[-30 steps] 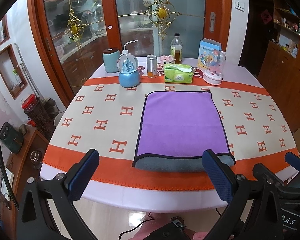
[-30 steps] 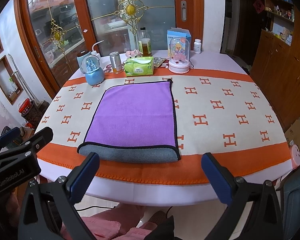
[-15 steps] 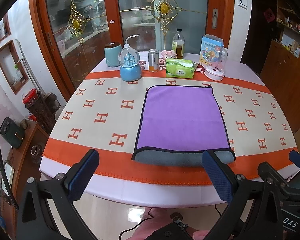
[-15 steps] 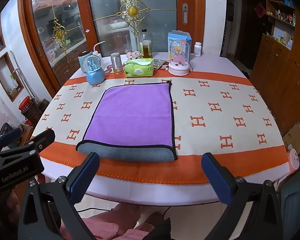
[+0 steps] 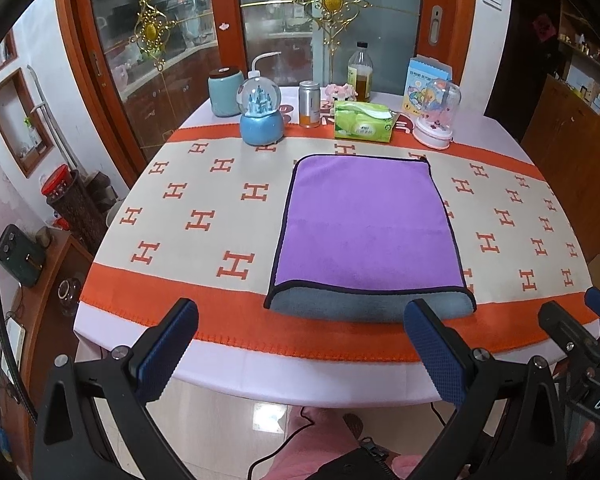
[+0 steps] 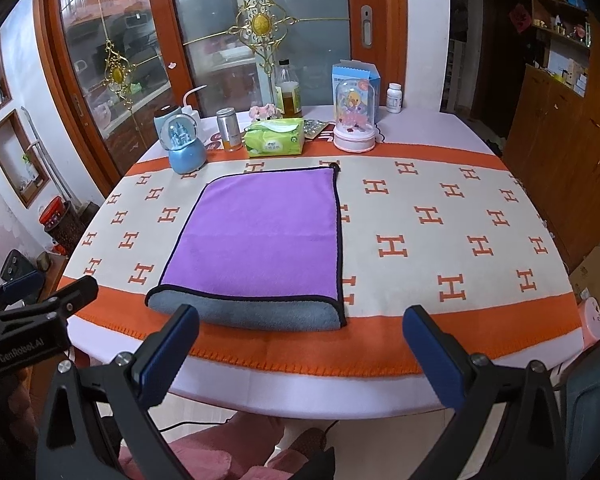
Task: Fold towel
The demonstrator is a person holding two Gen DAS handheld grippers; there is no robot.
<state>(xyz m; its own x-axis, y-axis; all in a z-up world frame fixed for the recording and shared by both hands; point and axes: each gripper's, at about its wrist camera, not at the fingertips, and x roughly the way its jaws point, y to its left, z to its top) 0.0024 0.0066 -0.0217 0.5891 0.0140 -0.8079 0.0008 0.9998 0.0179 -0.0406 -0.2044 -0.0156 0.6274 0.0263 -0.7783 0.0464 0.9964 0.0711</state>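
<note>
The purple towel (image 5: 366, 224) lies flat on the table (image 5: 228, 332), folded with its rounded grey fold nearest, just ahead of the left gripper (image 5: 300, 354) and ahead-left of the right gripper (image 6: 300, 354). Both grippers hang off the table edge, jaws spread wide and holding nothing, probably set for another fold.

Both views are being lit evenly and softly from overhead. Straight lines are being bent strongly by fisheye distortion toward the dark vignetted corners. Faint glare is being reflected off the glass doors (image 5: 284, 28).
</note>
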